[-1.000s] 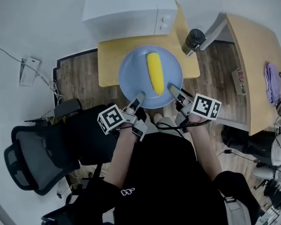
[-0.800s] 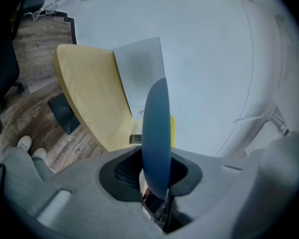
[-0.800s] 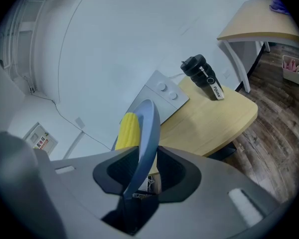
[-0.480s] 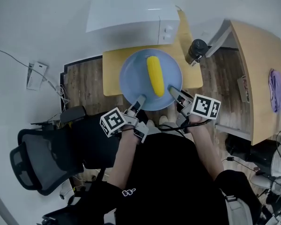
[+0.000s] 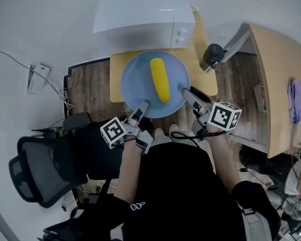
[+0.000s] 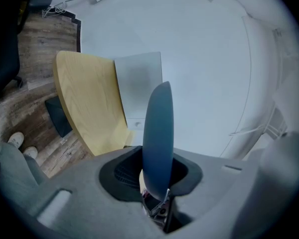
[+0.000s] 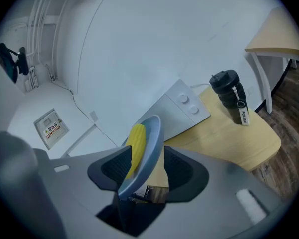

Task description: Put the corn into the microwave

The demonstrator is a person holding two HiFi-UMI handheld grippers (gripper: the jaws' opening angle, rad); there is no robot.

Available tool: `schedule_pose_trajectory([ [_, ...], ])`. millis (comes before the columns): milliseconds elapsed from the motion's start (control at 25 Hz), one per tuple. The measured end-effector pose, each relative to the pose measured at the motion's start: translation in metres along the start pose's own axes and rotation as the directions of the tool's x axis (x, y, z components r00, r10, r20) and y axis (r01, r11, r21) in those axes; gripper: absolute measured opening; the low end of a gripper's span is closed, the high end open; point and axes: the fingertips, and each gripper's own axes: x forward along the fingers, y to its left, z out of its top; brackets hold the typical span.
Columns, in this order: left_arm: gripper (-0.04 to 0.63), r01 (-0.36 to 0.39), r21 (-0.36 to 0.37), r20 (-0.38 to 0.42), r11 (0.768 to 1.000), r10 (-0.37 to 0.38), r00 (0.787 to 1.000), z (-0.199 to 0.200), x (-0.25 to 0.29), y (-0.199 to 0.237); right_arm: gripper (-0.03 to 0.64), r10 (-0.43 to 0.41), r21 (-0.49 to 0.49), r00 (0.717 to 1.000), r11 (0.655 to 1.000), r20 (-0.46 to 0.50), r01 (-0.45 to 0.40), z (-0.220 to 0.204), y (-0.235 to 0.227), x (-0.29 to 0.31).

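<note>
Above the wooden table (image 5: 198, 82), the blue plate (image 5: 138, 87) hung just short of the microwave (image 5: 140, 19), with the corn (image 5: 159, 79) lying on it lengthwise toward the oven, nearer the right gripper (image 5: 190, 94). The left gripper (image 5: 142, 106) clamped the near rim. The right, its jaws just opened wide, straddled the rim without pressing it.

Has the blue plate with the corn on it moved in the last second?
Yes. The blue plate has shifted left, away from the black bottle and nearer the microwave.
</note>
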Motion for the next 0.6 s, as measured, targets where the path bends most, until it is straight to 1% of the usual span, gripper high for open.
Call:
schedule_pose_trajectory([
  [40, 0.083, 0.005, -0.001, 0.007, 1.000, -0.005, 1.000, 0.003, -0.001, -0.001, 0.216, 0.006, -0.017, 1.000, 1.000, 0.021, -0.006, 0.006, 0.000, -0.003],
  [80, 0.083, 0.011, -0.003, 0.014, 1.000, -0.011, 1.000, 0.007, -0.003, -0.002, 0.201, 0.009, -0.043, 0.999, 0.999, 0.043, -0.007, 0.012, 0.000, -0.005],
  [160, 0.083, 0.016, -0.008, 0.030, 1.000, -0.016, 0.999, 0.014, -0.006, -0.003, 0.118, -0.006, -0.123, 0.996, 0.992, 0.093, 0.018, 0.026, -0.004, -0.010],
  [200, 0.083, 0.016, -0.010, 0.039, 1.000, -0.015, 0.999, 0.017, -0.008, -0.003, 0.061, -0.023, -0.181, 0.993, 0.983, 0.119, 0.044, 0.032, -0.007, -0.011],
  [240, 0.084, 0.014, -0.012, 0.048, 1.000, -0.013, 0.999, 0.020, -0.011, -0.003, 0.003, -0.038, -0.250, 0.990, 0.966, 0.139, 0.072, 0.037, -0.009, -0.011],
  [280, 0.084, 0.011, -0.014, 0.056, 1.000, -0.010, 0.998, 0.023, -0.013, -0.002, 0.003, -0.048, -0.326, 0.987, 0.940, 0.151, 0.096, 0.040, -0.012, -0.009],
  [320, 0.085, 0.009, -0.016, 0.064, 1.000, -0.008, 0.998, 0.025, -0.015, -0.002, 0.002, -0.059, -0.403, 0.986, 0.908, 0.157, 0.119, 0.042, -0.015, -0.005],
  [400, 0.086, 0.008, -0.021, 0.078, 1.000, -0.007, 0.997, 0.029, -0.020, -0.003, 0.002, -0.099, -0.531, 0.981, 0.829, 0.167, 0.174, 0.042, -0.028, 0.008],
  [440, 0.086, 0.006, -0.022, 0.085, 1.000, -0.004, 0.996, 0.031, -0.023, -0.003, 0.003, -0.128, -0.573, 0.975, 0.792, 0.181, 0.210, 0.043, -0.038, 0.017],
  [480, 0.086, 0.002, -0.021, 0.090, 1.000, 0.000, 0.996, 0.033, -0.026, -0.003, 0.003, -0.161, -0.597, 0.967, 0.763, 0.199, 0.250, 0.044, -0.050, 0.026],
  [520, 0.086, -0.001, -0.019, 0.095, 1.000, 0.003, 0.995, 0.036, -0.028, -0.004, 0.003, -0.193, -0.608, 0.958, 0.741, 0.214, 0.285, 0.045, -0.063, 0.036],
  [600, 0.087, -0.002, -0.019, 0.107, 1.000, 0.004, 0.994, 0.040, -0.032, -0.007, 0.003, -0.247, -0.619, 0.945, 0.714, 0.215, 0.327, 0.045, -0.089, 0.059],
])
